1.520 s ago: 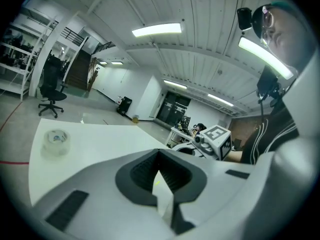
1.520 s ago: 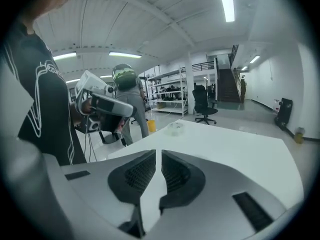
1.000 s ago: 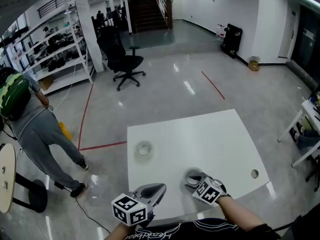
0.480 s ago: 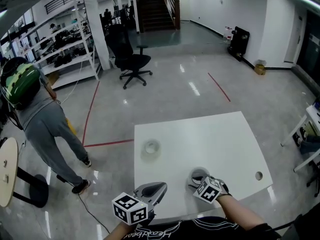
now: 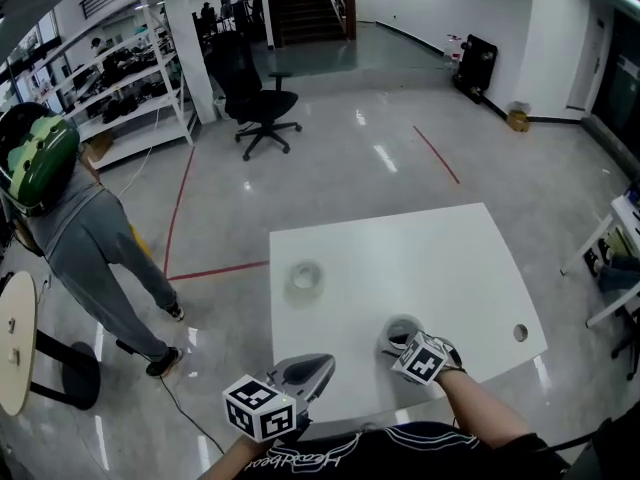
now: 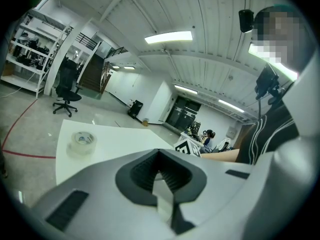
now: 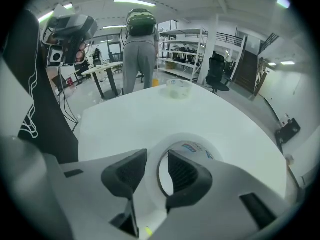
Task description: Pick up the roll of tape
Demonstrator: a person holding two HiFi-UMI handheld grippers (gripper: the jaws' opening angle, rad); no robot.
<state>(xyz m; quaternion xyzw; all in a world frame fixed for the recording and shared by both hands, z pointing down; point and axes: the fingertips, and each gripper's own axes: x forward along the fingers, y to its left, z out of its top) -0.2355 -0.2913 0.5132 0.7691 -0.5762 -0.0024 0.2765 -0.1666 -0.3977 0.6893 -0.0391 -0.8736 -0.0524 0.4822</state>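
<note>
Closest in, the left hand-held gripper is clenched. Its jaws are pressed together with nothing between them, and it hangs over the near edge of the white desk.

Over to the right hand-held gripper: it's down on the white roll of tape. That roll lies flat on the desk close to the near edge, right of the middle. The jaws are released and apart, straddling the roll's wall, one outside it and the other over the centre hole. A sliver of the hole shows beside the inner jaw, so there is no squeeze on it. The roll sits on the desk, not lifted.

A little further out there's a small round hole in the desktop near the right corner.

Further up, a second one, a clear roll of tape, lies flat toward the desk's left side, well apart from the white roll.

Past the desk, on the glossy floor, a red line runs off to the left. A person in grey with a green backpack stands there, back turned.

Deeper in are a black office chair, white shelving on the left and a staircase at the far end.
</note>
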